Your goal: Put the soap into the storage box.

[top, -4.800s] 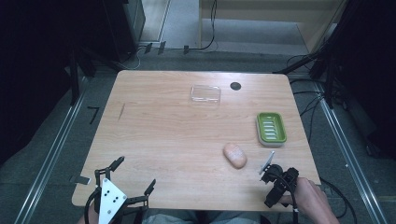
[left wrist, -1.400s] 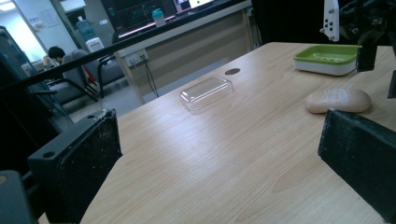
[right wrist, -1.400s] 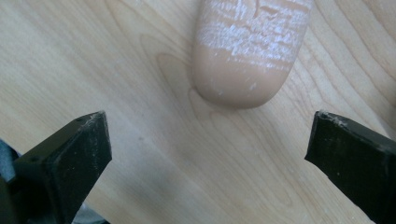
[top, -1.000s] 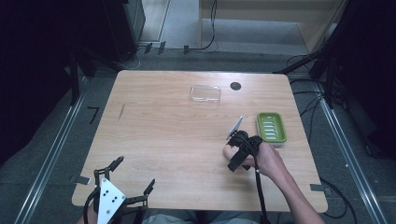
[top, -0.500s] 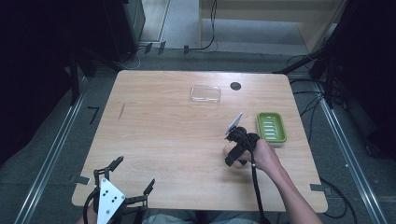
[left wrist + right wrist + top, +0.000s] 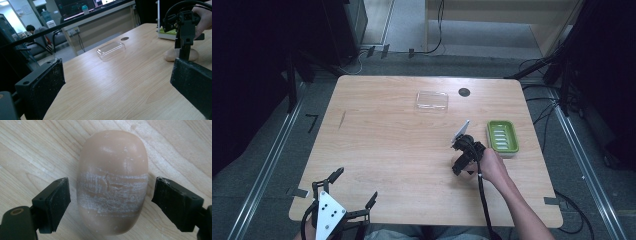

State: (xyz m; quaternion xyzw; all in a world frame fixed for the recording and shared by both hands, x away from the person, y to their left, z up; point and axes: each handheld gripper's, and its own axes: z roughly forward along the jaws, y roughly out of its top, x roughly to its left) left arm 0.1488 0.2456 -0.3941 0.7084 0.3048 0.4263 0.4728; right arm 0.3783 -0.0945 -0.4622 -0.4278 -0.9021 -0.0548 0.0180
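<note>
Now the right hand-held gripper, jaws just closing but not yet touching, straddles the soap on the counter; next, squeeze and lift.

**Three camera positions around one desk**

Overhead, looking forward and down across the whole desk. Low at the near left corner, facing far and right along the wood. Close above the soap bar, pointing straight down. Shared by the low and close views: the soap bar.
</note>
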